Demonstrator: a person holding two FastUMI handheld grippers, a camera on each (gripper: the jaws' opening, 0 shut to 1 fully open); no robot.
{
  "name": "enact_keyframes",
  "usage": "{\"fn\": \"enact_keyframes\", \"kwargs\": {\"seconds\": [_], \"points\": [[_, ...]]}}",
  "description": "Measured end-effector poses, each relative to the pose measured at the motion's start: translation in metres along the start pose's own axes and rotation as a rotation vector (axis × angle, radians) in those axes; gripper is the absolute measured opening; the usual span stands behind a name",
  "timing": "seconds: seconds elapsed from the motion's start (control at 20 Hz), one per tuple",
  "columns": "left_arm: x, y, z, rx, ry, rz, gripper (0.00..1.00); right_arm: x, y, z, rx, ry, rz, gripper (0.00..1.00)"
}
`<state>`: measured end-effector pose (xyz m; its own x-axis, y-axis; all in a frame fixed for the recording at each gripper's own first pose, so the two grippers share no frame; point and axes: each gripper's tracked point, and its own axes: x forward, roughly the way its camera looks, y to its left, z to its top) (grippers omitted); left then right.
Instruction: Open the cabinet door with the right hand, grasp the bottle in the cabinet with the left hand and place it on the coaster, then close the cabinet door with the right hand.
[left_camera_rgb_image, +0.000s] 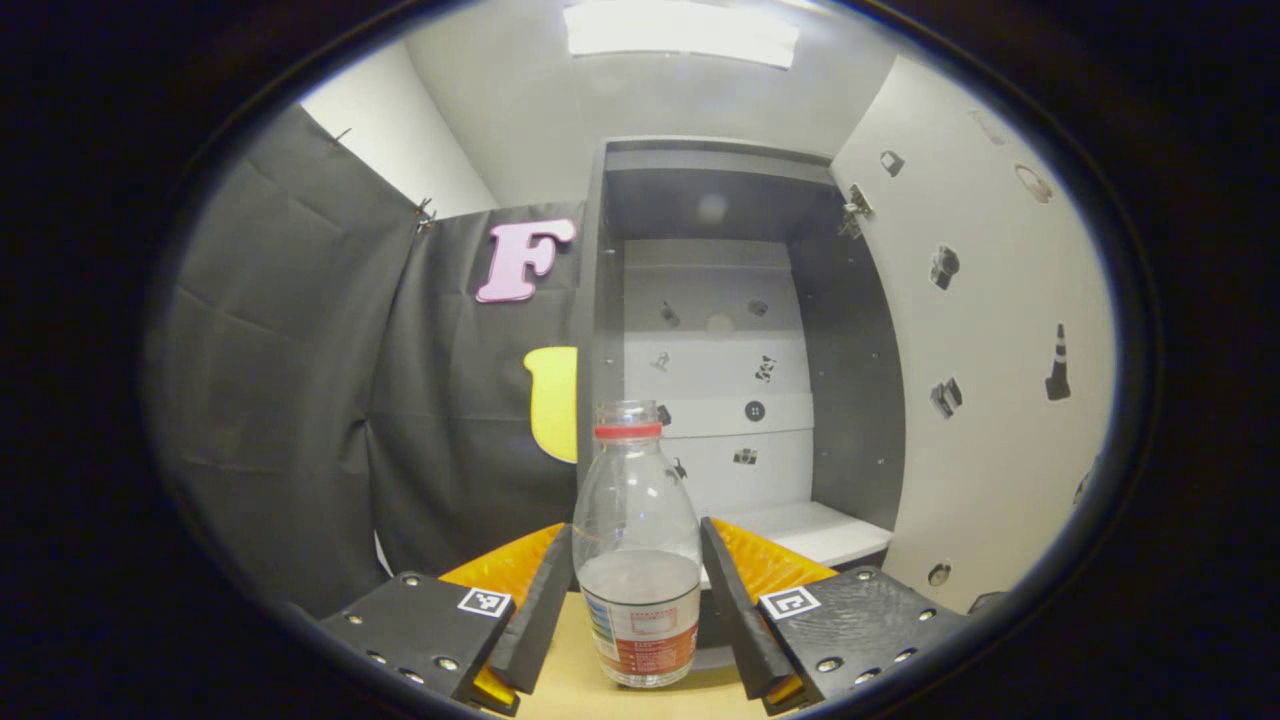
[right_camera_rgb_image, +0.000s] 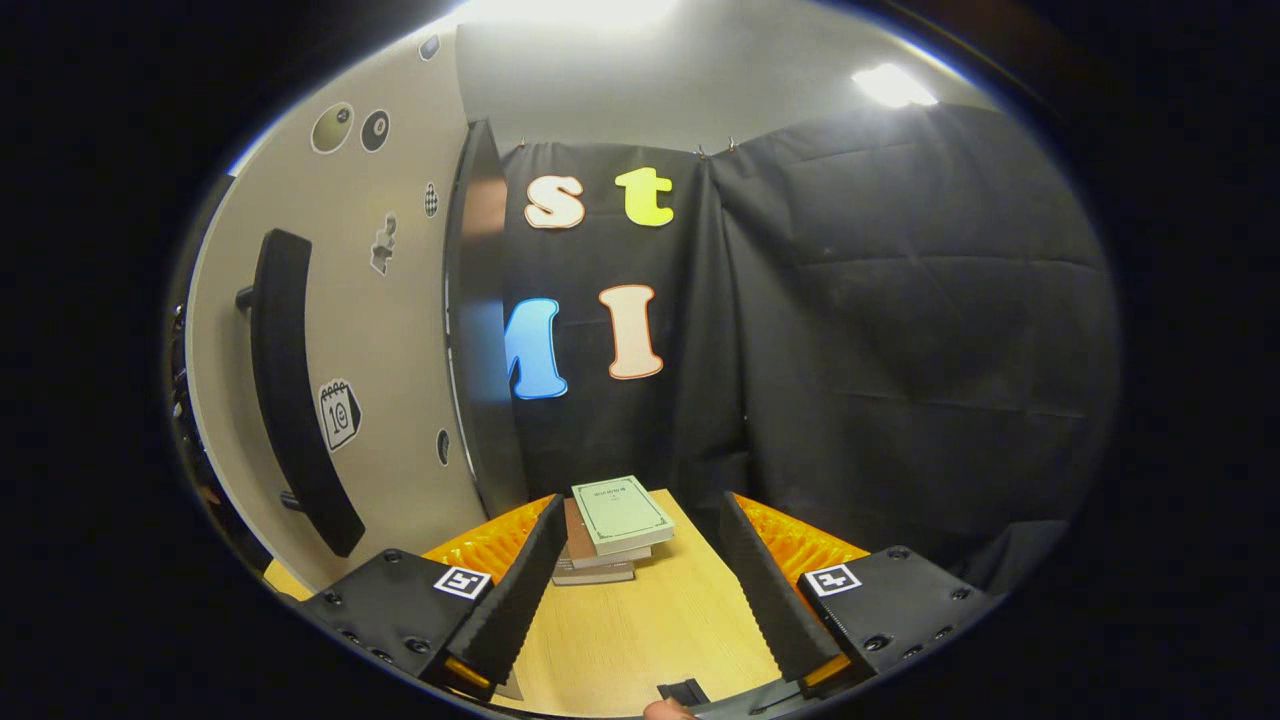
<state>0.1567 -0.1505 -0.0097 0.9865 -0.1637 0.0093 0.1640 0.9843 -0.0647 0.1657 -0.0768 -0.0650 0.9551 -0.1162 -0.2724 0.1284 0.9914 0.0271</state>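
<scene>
A clear bottle (left_camera_rgb_image: 638, 560) with a red neck ring and no cap stands upright between the fingers of my left gripper (left_camera_rgb_image: 637, 590), which press on its two sides. Its base is down at the wooden table (left_camera_rgb_image: 570, 690). Behind it the dark cabinet (left_camera_rgb_image: 715, 330) is open, with a white shelf floor (left_camera_rgb_image: 815, 530) and its door (left_camera_rgb_image: 1000, 360) swung out to the right. In the right gripper view the door's outer face (right_camera_rgb_image: 390, 330) with a long black handle (right_camera_rgb_image: 290, 400) is at the left. My right gripper (right_camera_rgb_image: 640, 590) is open over the table, beside the door.
A small stack of books (right_camera_rgb_image: 612, 525) lies on the wooden table (right_camera_rgb_image: 650, 620) ahead of the right gripper, by the door's edge. Black cloth walls (right_camera_rgb_image: 900, 350) close the booth behind and to the sides.
</scene>
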Motion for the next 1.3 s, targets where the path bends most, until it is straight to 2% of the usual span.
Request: {"fn": "enact_keyframes", "kwargs": {"seconds": [0.25,0.55,0.6,0.8,0.9,1.05,1.15,1.3], "points": [[-0.036,0.019,-0.029,-0.009,0.019,0.028,0.72,0.0,0.012,-0.013,-0.018,0.02,0.039,0.98],[-0.075,0.036,-0.074,-0.026,0.055,0.057,0.72,0.003,0.012,-0.026,-0.031,0.036,0.04,0.98],[-0.083,0.037,-0.082,-0.028,0.056,0.059,0.75,0.003,0.011,-0.026,-0.029,0.035,0.041,0.98],[-0.112,0.039,-0.122,0.002,0.066,0.051,0.72,0.002,0.009,-0.017,-0.028,-0.024,0.026,0.98],[-0.122,0.039,-0.144,0.002,0.083,0.057,0.75,0.001,0.008,-0.014,-0.022,-0.043,0.023,0.98],[-0.135,0.04,-0.172,-0.035,0.098,0.07,0.72,0.002,0.008,-0.015,-0.008,-0.042,0.023,0.96],[-0.14,0.042,-0.193,-0.048,0.127,0.086,0.75,0.003,0.01,-0.017,0.001,-0.042,0.022,0.98],[-0.146,0.045,-0.221,-0.041,0.158,0.097,0.72,0.0,0.015,-0.023,0.009,-0.028,0.039,0.98]]}}
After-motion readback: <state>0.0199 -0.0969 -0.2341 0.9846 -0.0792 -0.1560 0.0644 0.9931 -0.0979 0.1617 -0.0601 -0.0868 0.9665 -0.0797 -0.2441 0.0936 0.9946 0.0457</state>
